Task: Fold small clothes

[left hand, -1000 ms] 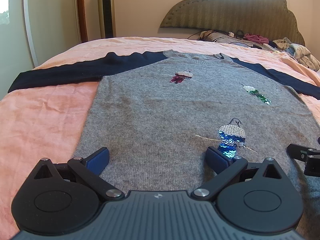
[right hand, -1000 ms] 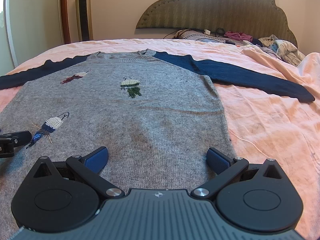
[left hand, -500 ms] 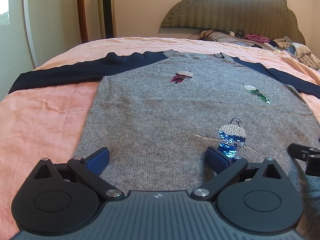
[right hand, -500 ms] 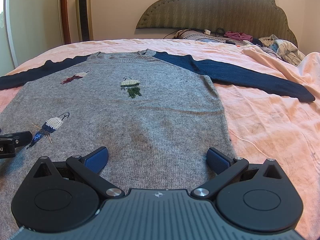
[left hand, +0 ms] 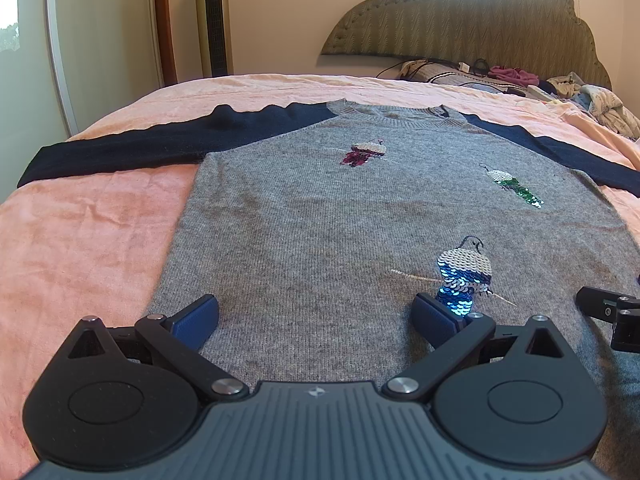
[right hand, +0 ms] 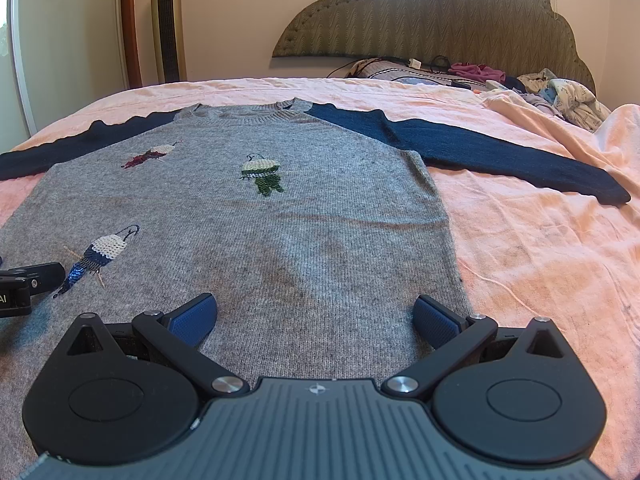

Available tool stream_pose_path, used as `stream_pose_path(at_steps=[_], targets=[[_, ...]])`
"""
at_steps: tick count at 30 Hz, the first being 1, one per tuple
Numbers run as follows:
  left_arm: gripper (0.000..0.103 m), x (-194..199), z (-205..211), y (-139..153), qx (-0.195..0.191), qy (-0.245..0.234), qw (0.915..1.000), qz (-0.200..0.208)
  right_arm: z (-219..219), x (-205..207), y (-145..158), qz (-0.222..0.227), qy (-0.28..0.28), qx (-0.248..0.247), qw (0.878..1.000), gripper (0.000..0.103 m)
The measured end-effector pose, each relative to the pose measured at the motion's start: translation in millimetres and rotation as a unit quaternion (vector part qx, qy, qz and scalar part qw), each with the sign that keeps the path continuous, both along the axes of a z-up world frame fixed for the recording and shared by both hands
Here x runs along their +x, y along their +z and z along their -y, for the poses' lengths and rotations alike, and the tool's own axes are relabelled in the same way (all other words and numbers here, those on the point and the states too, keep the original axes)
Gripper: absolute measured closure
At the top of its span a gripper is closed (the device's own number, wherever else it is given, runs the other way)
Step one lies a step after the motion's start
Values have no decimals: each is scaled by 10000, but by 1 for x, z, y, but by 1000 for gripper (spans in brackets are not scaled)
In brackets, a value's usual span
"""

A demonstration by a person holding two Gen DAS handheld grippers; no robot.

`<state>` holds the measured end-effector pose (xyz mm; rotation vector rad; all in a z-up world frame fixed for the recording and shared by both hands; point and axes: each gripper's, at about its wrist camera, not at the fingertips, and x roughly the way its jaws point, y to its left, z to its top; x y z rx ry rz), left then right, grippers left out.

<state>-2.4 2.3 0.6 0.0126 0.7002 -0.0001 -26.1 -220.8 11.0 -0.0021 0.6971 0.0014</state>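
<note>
Sweater (left hand: 328,216) of grey knit with navy sleeves lies flat and face up on the bed (left hand: 80,240), its neck toward the headboard (left hand: 472,20) and its hem toward both cameras. Both sleeves are spread outward across the pink bedspread. Three sequin birds decorate the front: a maroon one (left hand: 364,152) near the collar, a green one (left hand: 514,188) toward the right side, and a blue one (left hand: 464,276) lower down. The left gripper (left hand: 316,316) sits low over the hem on the sweater's left half, its blue pads spread wide with grey knit between them and nothing held; its right pad is just beside the blue bird. The right gripper (right hand: 316,316) is placed likewise over the hem on the right half, jaws wide and empty, its right pad near the sweater's side edge. Each gripper's tip shows at the margin of the other's view. A heap of loose clothes (right hand: 568,96) and cables lies at the head of the bed. A tall tower fan (right hand: 168,24) stands against the cream wall beside a wooden post.
</note>
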Motion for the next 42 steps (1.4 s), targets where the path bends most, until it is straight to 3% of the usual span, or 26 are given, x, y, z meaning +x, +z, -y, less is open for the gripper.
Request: stream_pose_path(at_steps=[9, 11, 13, 15, 17, 19, 21, 23, 25, 26, 27, 31, 32, 33, 35, 37, 39, 42], targets=[[0, 0, 1, 1, 59, 15, 10000, -9, 0, 2, 1, -44, 19, 8, 10000, 0], [0, 0, 2, 1, 97, 15, 10000, -7, 5, 6, 9, -240, 339, 115, 9991, 0], [0, 0, 1, 0, 59, 13, 10000, -6, 35, 9, 30, -17, 356, 765, 9964, 1], [0, 0, 0, 0, 12, 13, 10000, -5, 85, 11, 52, 632, 35, 1633, 9845, 0], [0, 0, 1, 0, 34, 12, 10000, -1, 147, 20, 66, 1202, -557, 2345, 9631, 0], [0, 0, 1, 0, 32, 13, 10000, 0, 214, 36, 63, 1475, -1280, 2943, 9356, 0], [0, 0, 1, 0, 36, 11, 10000, 0, 285, 52, 47, 1464, -2351, 3670, 8880, 0], [0, 0, 1, 0, 34, 12, 10000, 1, 341, 64, 22, 1359, -3036, 4303, 8392, 4], [0, 0, 1, 0, 35, 12, 10000, 1, 372, 72, 2, 1215, -3471, 4507, 8134, 14], [0, 0, 1, 0, 35, 12, 10000, 0, 380, 74, -7, 1175, -3641, 4483, 8079, 21], [0, 0, 1, 0, 36, 12, 10000, 0, 384, 76, -12, 1208, -3699, 4444, 8069, 28], [0, 0, 1, 0, 34, 12, 10000, 1, 383, 91, -18, 1307, -3652, 4220, 8194, 27], [0, 0, 1, 0, 34, 11, 10000, 1, 384, 97, -18, 1288, -3613, 4138, 8256, 31], [0, 0, 1, 0, 32, 11, 10000, 1, 384, 103, -18, 1228, -3573, 4015, 8343, 54], [0, 0, 2, 0, 22, 6, 10000, 3, 381, 114, -17, 973, -3554, 3802, 8483, 88], [0, 0, 2, 0, 3, 4, 10000, 8, 372, 116, -9, 1117, -3566, 3621, 8539, 88], [0, 0, 2, 0, -19, 1, 10000, 14, 352, 119, 11, 1342, -3289, 3445, 8690, 89], [0, 0, 2, 0, -57, -1, 10000, 24, 287, 132, 49, 1512, -2221, 3502, 8973, 88]])
